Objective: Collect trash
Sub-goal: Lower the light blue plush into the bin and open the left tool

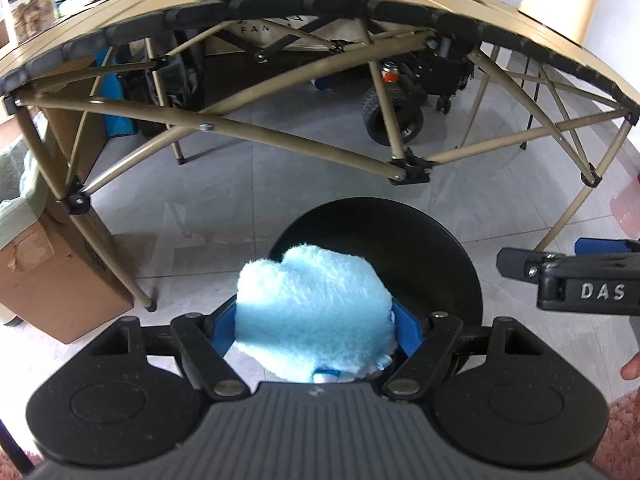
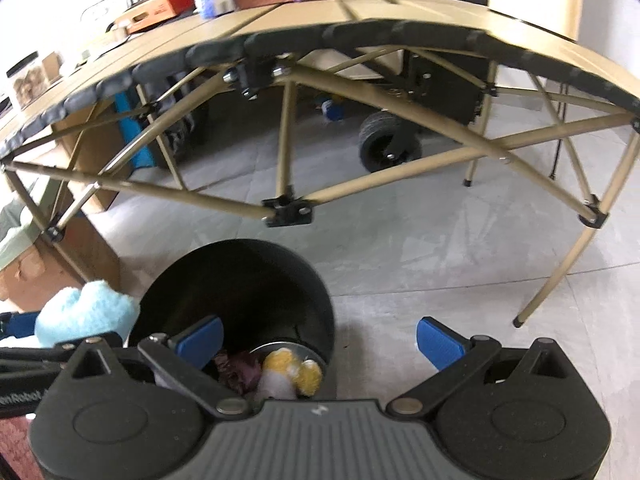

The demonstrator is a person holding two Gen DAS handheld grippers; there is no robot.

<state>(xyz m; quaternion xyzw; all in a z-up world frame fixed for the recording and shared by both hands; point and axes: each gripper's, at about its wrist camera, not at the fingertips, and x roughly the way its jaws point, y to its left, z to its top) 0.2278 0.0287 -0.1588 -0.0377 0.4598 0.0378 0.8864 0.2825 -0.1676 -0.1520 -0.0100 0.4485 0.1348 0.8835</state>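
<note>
A fluffy light-blue plush item [image 1: 312, 312] sits squeezed between the blue pads of my left gripper [image 1: 316, 328], which is shut on it just in front of the black round bin [image 1: 420, 240]. In the right wrist view the same blue plush item [image 2: 84, 312] hangs at the left of the bin [image 2: 240, 280]. Inside the bin lie a yellow-and-white soft thing [image 2: 292, 376] and a dark purple crumpled piece [image 2: 236, 372]. My right gripper [image 2: 320, 340] stands open over the bin's near rim, nothing between its blue pads [image 2: 436, 340]. Its black side shows at the right of the left wrist view [image 1: 580, 284].
A tan folding table [image 1: 320, 4] with crossed metal legs [image 2: 288, 208] spans the view behind the bin. A cardboard box [image 1: 52, 280] stands on the grey tiled floor at the left. A wheeled black cart [image 2: 392, 148] sits under the table. Pink carpet [image 1: 624, 440] edges the near corner.
</note>
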